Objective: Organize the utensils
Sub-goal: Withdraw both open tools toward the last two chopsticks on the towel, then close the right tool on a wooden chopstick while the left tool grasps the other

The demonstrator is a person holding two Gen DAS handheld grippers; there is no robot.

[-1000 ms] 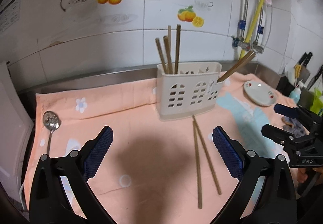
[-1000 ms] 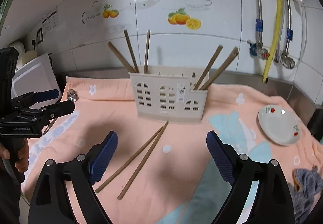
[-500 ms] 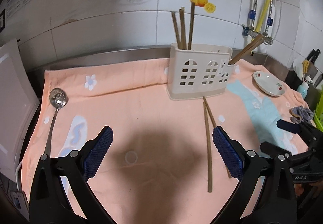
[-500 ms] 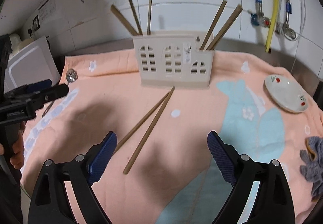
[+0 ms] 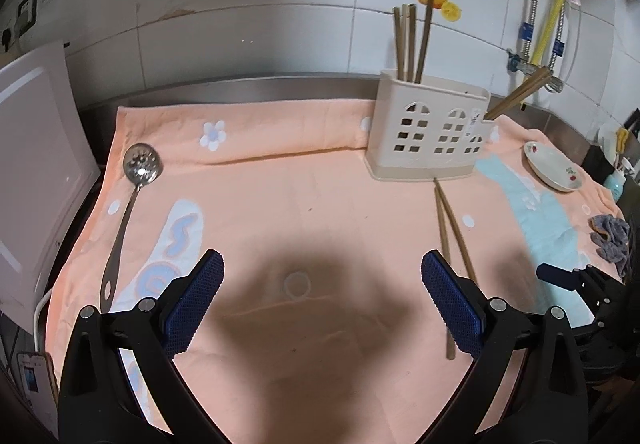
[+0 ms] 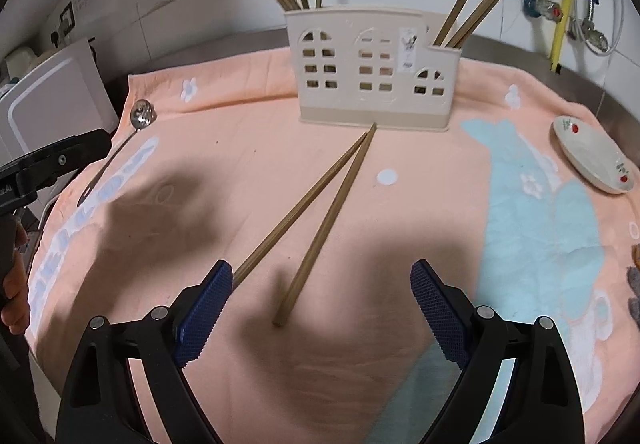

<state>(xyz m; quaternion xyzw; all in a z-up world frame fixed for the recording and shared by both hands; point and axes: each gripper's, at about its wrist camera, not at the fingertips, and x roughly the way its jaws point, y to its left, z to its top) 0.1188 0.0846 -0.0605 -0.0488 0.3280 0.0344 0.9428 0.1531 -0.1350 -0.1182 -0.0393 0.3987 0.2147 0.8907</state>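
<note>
A cream utensil holder point(image 5: 430, 136) point(image 6: 374, 70) stands at the back of the peach cloth, with chopsticks upright in its left and right compartments. Two loose brown chopsticks point(image 6: 320, 212) point(image 5: 450, 240) lie on the cloth in front of it, tips near its base. A slotted metal spoon point(image 5: 128, 204) point(image 6: 120, 146) lies at the cloth's left edge. My right gripper point(image 6: 320, 308) is open and empty, low over the chopsticks' near ends. My left gripper point(image 5: 320, 296) is open and empty above the cloth's middle, right of the spoon.
A small white plate point(image 5: 554, 166) point(image 6: 594, 160) sits at the right. A grey rag point(image 5: 612, 236) lies at the right edge. A white appliance point(image 5: 32, 172) stands left of the cloth. Tiled wall and pipes point(image 5: 554, 4) run behind.
Both grippers have dropped lower and tilted down toward the cloth. The right one has closed in on the loose chopsticks; the left has swung left, bringing the spoon closer.
</note>
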